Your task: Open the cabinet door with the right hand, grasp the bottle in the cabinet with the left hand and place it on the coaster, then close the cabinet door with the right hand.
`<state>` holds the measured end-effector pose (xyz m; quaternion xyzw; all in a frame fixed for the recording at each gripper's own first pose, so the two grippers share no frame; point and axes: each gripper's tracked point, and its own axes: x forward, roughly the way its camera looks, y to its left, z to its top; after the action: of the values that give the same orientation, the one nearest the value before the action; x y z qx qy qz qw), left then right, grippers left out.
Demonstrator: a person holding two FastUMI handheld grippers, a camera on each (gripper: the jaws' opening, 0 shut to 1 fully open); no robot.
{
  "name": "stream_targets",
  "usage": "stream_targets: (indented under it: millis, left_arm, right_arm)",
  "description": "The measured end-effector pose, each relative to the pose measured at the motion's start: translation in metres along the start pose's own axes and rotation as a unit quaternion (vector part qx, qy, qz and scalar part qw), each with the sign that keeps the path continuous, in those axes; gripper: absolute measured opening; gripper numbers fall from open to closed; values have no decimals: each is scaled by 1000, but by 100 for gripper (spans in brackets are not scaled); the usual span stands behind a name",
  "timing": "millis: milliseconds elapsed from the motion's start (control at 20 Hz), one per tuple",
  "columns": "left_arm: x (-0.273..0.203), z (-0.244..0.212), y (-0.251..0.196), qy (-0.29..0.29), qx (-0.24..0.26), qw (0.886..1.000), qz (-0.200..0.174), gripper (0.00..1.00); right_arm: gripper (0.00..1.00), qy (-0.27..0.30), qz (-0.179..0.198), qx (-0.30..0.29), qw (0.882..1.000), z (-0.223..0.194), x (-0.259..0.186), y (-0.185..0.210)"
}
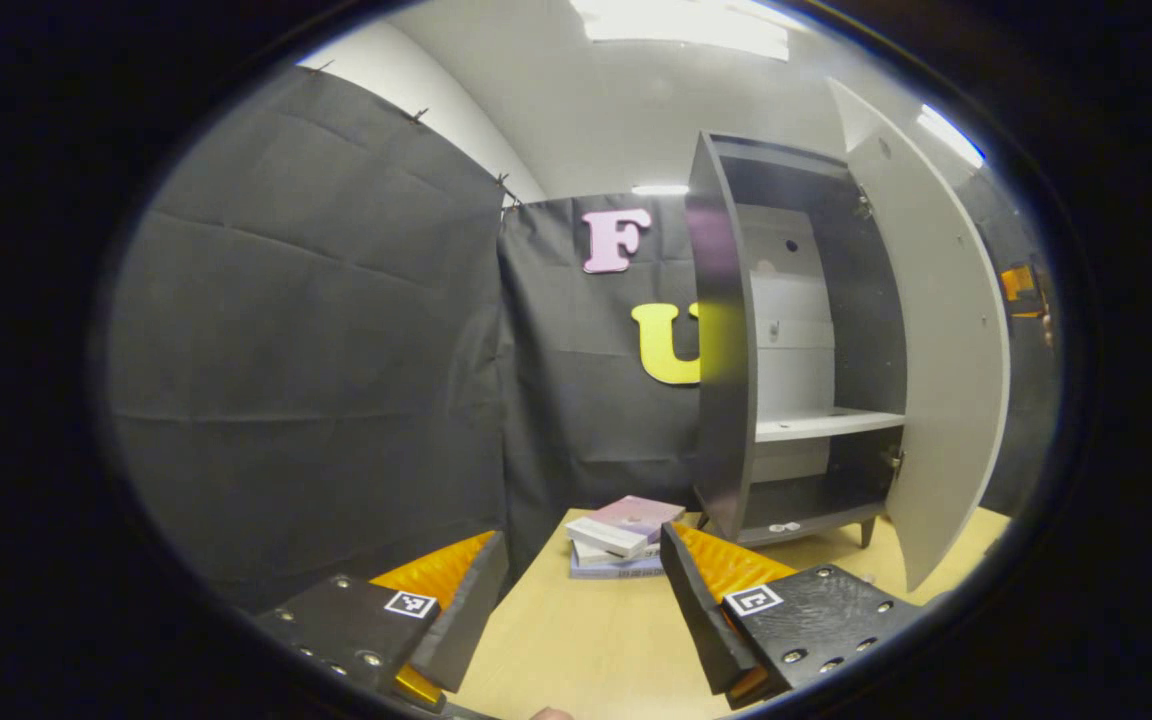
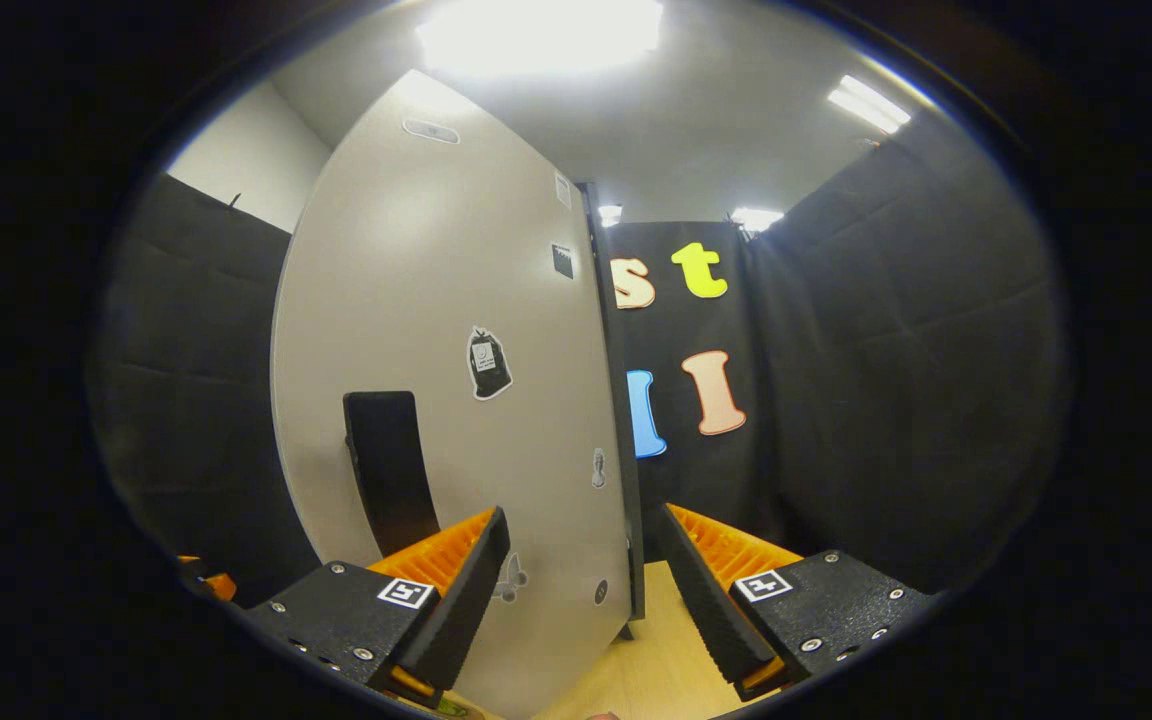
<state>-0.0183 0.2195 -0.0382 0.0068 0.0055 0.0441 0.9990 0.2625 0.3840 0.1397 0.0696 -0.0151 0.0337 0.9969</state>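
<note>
Door open, no bottle to be made out inside, so closing looks like the step in hand.

The door [image 2: 436,380] stands upright, swung wide, just ahead of the right gripper [image 2: 576,590], its free edge between the spread, empty fingers. The left gripper [image 1: 576,610], also spread and empty, sits farther back over the table [image 1: 586,640]. Its view looks into the cabinet [image 1: 796,400], shelf [image 1: 826,424] bare; the right gripper view gives the door's outer face and dark handle [image 2: 388,465].
</note>
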Motion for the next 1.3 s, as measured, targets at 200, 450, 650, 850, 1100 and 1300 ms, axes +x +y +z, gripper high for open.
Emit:
stream_targets:
  millis: [200, 450, 650, 850, 1100, 1300]
  left_arm:
    - [-1, -3, 17, 1, 8, 1000, 6, 88]
    - [-1, -5, 32, 5, 14, 1000, 11, 88]
    - [0, 2, 31, -4, 17, 1000, 1, 88]
    - [4, 12, 21, -3, 20, 1000, -16, 84]
    - [23, 27, -28, -12, 8, 999, -43, 84]
    - [24, 42, -75, -12, -2, 998, -60, 88]
  right_arm:
    - [94, -1, 18, -3, 1000, -3, 16, 28]
    - [95, 10, 46, -5, 999, -16, 36, 63]
    - [95, 12, 49, -7, 999, -20, 39, 69]
    - [95, 20, 40, -25, 999, -23, 28, 63]
    - [95, 11, 36, -60, 997, -26, 10, 36]
    - [95, 9, 35, -75, 997, -31, 1, 6]
